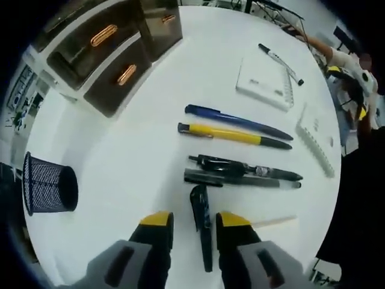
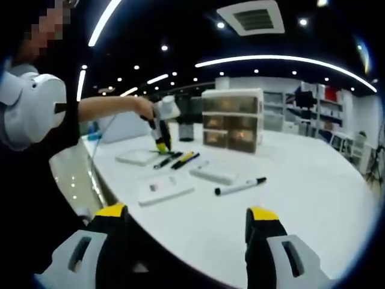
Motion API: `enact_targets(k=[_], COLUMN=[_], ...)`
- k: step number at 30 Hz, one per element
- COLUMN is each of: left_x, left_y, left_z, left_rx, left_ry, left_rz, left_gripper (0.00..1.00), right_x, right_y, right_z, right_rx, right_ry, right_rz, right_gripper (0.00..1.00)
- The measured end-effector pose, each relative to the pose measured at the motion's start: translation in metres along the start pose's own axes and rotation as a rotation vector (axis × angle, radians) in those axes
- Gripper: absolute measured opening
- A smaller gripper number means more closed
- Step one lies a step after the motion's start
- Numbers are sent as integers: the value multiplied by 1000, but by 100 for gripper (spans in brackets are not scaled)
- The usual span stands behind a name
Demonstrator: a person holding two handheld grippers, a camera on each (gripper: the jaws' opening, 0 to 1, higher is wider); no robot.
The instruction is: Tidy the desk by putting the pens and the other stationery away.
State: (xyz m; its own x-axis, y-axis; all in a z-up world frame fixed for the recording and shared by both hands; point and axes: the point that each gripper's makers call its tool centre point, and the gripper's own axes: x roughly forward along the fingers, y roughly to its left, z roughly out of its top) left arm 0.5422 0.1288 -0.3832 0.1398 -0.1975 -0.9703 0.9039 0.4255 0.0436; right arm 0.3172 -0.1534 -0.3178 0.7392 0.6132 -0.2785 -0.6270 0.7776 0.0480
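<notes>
A dark pen [image 1: 203, 226] lies on the white tabletop [image 1: 138, 150] between the spread, yellow-tipped jaws of the left gripper [image 1: 195, 223], ungrasped. Beyond it lie two black pens [image 1: 243, 173], a yellow pen [image 1: 231, 135] and a blue pen [image 1: 237, 120]. A mesh pen cup [image 1: 48, 185] lies tipped at left. The right gripper [image 2: 187, 217] hangs released, empty, over the tabletop edge.

- Surface [image 1: 150, 150]: plain white.
- Beside the yellow pen [image 1: 231, 135]: a blue pen [image 1: 234, 119] on one side, black pens [image 1: 243, 169] on the other.
- Mesh cup [image 1: 49, 184]: black lattice.
- Drawer unit [image 1: 114, 45]: smoky translucent, orange contents.
- Left gripper [image 1: 194, 224]: grey with yellow-tipped black jaws.
- Notebooks [image 1: 264, 81]: white.
</notes>
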Motion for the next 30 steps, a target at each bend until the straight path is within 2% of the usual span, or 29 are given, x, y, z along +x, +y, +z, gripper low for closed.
enact_targets(k=[2, 5, 11, 15, 18, 30], left_x=[0, 0, 0, 1, 2, 2], left_y=[0, -5, -4, -4, -4, -7], left_z=[0, 0, 1, 1, 2, 1], left_rx=[8, 9, 12, 14, 1, 1], left_ry=[-1, -1, -7, -5, -9, -17], left_rz=[2, -28, -52, -51, -48, -20], left_gripper=[28, 23, 21, 20, 12, 10], right_x=[0, 1, 0, -2, -3, -3], right_y=[0, 0, 1, 1, 1, 5], right_z=[0, 0, 0, -1, -1, 0], right_rx=[1, 4, 6, 8, 9, 8], right_ry=[-1, -2, -6, -8, -10, -14], right_rz=[0, 2, 4, -1, -4, 0], right_gripper=[75, 75, 75, 75, 75, 75])
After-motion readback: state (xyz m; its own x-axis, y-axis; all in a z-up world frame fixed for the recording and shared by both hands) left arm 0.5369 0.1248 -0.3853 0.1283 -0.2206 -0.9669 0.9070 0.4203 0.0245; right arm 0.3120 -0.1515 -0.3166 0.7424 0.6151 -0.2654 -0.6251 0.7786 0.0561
